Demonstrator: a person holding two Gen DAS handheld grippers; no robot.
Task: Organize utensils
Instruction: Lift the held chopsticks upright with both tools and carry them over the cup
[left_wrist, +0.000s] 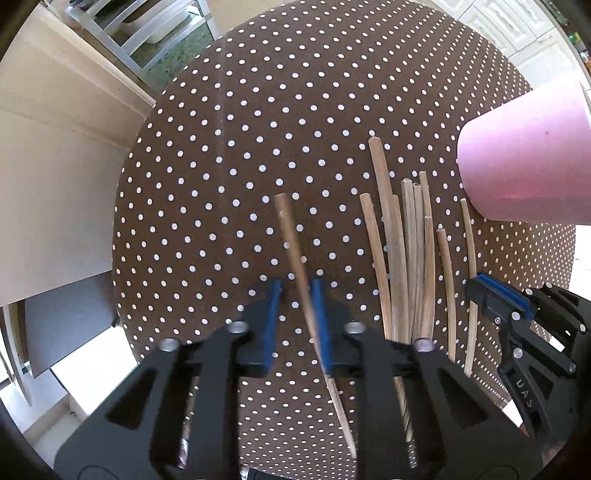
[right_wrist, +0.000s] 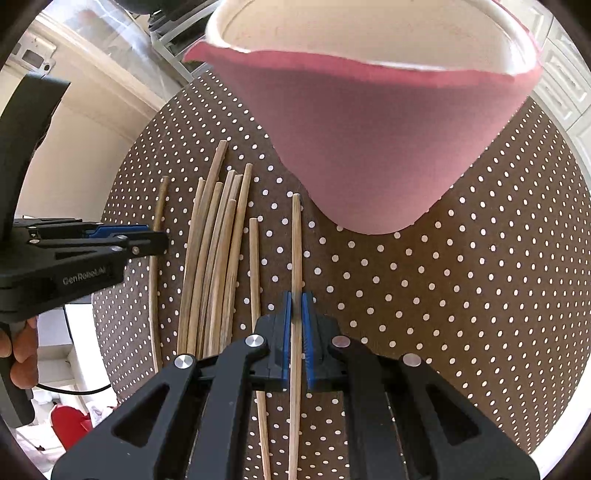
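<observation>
The right tool (right_wrist: 296, 299) is closed tight on one chopstick (right_wrist: 295, 258), both blue pads pressing its sides. That stick runs straight ahead between the pads, and its far tip ends just beside the base of the pink cup (right_wrist: 369, 147). The cup stands upright on the brown dotted surface (right_wrist: 461, 277), its white inside showing at the rim.

The left tool (left_wrist: 295, 291) points straight down at the surface, and its pads stand a narrow gap apart. A blurred single chopstick (left_wrist: 291, 240) crosses that gap at a slant. It lies against the pad nearer the pile, while the other pad stays clear of it, so it is not pinched. I cannot tell whether it rests on the cloth or is lifted off it.

Between the two tools lies the pile of loose chopsticks (right_wrist: 214, 258), side by side and partly overlapping, all pointing roughly the same way. One more stick (right_wrist: 254, 277) lies alone just beside the gripped one. The fingers of a hand (right_wrist: 18, 350) wrap the left tool's handle at the edge of the right wrist view.
</observation>
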